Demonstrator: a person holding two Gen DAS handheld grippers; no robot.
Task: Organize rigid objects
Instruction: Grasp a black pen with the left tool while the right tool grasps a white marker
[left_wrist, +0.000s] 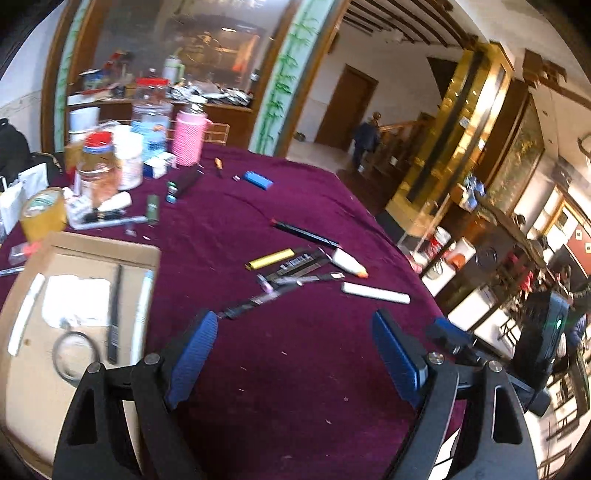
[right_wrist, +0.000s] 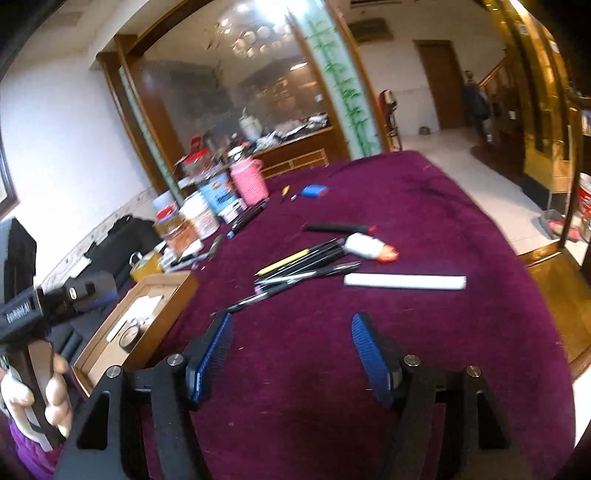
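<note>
Purple tablecloth (right_wrist: 369, 369) holds scattered pens (right_wrist: 303, 269); label writing blurs unreadably. Left gripper (left_wrist: 295, 325) and right gripper (right_wrist: 291, 328) both gape wide, holding nothing, near the cardboard box (left_wrist: 33, 369).

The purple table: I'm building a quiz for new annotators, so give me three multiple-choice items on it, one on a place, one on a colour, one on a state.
1. Where does the cardboard box sit relative to the pen cluster?
A. left of it
B. right of it
C. on top of it

2. What colour is the lighter near the far edge?
A. green
B. blue
C. white

3. How is the left hand-held gripper?
A. shut on a pen
B. shut on nothing
C. open, holding nothing

Answers: 1 A, the box lies at the left table edge; 2 B, its body is plainly blue; 3 C, the pads stand apart over bare cloth.
</note>
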